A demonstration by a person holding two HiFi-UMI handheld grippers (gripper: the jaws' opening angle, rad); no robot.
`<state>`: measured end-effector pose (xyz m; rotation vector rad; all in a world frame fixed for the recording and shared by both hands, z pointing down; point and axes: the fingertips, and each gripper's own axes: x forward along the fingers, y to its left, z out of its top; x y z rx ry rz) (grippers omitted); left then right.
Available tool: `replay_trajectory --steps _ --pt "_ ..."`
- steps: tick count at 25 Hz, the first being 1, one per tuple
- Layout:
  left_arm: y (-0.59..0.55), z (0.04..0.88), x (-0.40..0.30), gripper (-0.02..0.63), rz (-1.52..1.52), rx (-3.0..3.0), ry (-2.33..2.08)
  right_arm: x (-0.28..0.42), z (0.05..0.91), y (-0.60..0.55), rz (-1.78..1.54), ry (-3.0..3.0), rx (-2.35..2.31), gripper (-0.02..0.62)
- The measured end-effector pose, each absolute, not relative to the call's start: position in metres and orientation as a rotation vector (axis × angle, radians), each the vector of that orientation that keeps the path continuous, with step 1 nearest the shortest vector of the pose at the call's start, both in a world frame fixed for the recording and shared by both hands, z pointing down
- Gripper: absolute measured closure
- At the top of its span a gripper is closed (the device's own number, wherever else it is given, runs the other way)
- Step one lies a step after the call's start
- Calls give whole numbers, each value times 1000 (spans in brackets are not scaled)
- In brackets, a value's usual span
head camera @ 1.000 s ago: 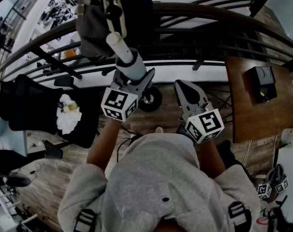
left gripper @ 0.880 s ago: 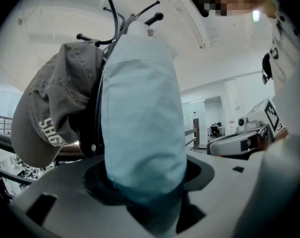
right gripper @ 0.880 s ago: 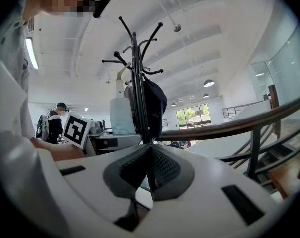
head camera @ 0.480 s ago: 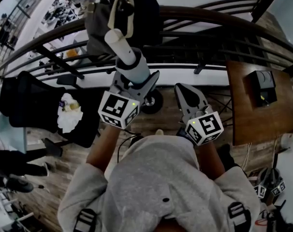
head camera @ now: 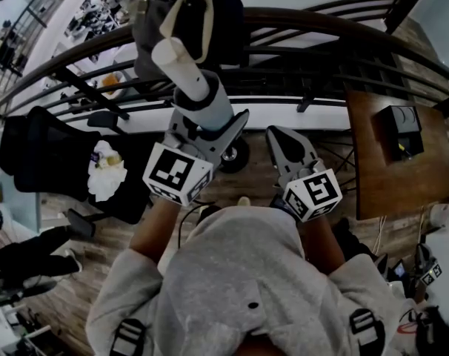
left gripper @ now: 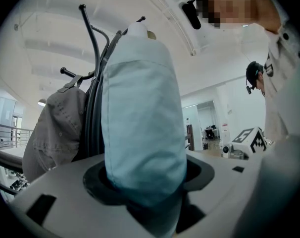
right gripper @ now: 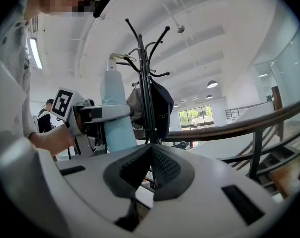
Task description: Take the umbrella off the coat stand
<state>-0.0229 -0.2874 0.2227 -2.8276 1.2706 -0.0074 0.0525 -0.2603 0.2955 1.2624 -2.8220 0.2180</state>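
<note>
A folded light-blue umbrella (head camera: 202, 99) stands upright with its cream handle (head camera: 173, 54) at the top, beside the black coat stand (right gripper: 145, 73). My left gripper (head camera: 210, 124) is shut on the umbrella's body (left gripper: 140, 118), which fills the space between the jaws. The umbrella's cream strap loop (head camera: 191, 6) reaches up among the stand's hooks; I cannot tell whether it still hangs on one. A grey bag (left gripper: 53, 128) and a dark coat (right gripper: 162, 105) hang on the stand. My right gripper (head camera: 284, 136) is shut and empty, level, just right of the left one.
A curved dark railing (head camera: 321, 21) runs behind the stand. A wooden table (head camera: 391, 176) with a black device (head camera: 402, 128) is at the right. A black chair (head camera: 54, 162) holding white stuff is at the left. A black wheel (head camera: 232, 154) sits low between the grippers.
My left gripper has risen with the umbrella, so the handle and strap loop sit higher and nearer the camera. The right gripper has stayed put.
</note>
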Motion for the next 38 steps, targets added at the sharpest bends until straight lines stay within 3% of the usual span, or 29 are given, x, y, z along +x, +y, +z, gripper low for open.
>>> replay_trajectory --steps 19,38 --pt "-252 246 -27 314 -36 -2852 1310 95 296 -247 207 -2761 1400 584" --pt "-163 311 -83 314 -112 -2900 1350 73 300 -172 234 -2640 1526 584"
